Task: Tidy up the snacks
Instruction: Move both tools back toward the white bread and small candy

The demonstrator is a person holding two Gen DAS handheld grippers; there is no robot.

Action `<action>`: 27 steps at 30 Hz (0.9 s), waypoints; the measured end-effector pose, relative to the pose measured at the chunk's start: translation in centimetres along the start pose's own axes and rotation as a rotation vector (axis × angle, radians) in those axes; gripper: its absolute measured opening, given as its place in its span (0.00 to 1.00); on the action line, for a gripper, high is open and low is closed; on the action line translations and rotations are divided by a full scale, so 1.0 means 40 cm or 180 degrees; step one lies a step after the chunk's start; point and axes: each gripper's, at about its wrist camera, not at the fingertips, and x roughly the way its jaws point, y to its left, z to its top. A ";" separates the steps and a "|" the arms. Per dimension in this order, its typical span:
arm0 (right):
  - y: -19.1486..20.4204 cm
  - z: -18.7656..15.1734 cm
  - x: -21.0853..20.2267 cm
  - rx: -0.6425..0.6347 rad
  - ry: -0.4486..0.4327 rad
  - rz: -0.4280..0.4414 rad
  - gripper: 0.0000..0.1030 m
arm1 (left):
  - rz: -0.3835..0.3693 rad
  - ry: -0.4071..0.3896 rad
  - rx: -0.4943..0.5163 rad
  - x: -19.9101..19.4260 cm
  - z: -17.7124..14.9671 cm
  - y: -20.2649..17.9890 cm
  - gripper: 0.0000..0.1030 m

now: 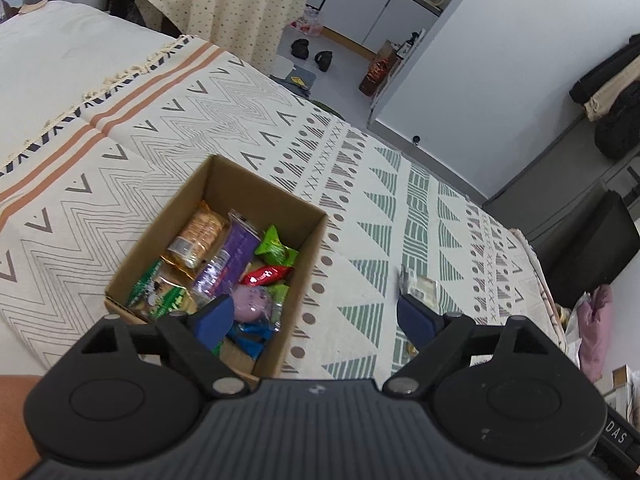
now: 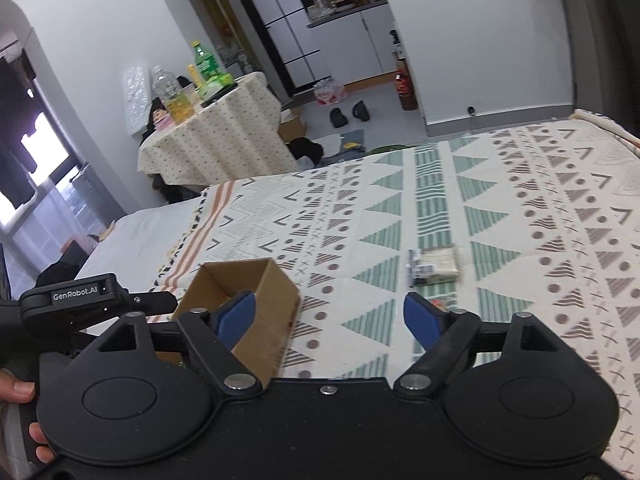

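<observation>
On the blanket (image 2: 520, 208), a blurred snack packet (image 2: 434, 263) lies seemingly crosswise, both grippers' fingers wide.

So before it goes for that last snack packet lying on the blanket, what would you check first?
1. Right gripper open, holding nothing: ok.
2. Left gripper open, holding nothing: ok.
3. Pale snack packet lies apart from the cardboard box, nothing on top of it: ok.
4. Room left in the cardboard box among the snacks: ok.
5. Small item beside the right gripper's finger: cannot tell what it is.
</observation>
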 end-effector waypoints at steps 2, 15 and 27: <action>-0.022 -0.002 -0.010 0.0052 -0.0021 -0.0049 0.84 | 0.0006 0.0005 0.0052 0.002 -0.007 -0.017 0.89; -0.126 -0.003 -0.044 0.0180 -0.0104 -0.0117 0.92 | 0.0008 0.0054 0.0299 0.034 -0.040 -0.117 0.95; -0.221 -0.024 0.003 0.0368 -0.0028 -0.0158 0.92 | -0.0065 0.0171 0.0498 0.117 -0.072 -0.198 0.96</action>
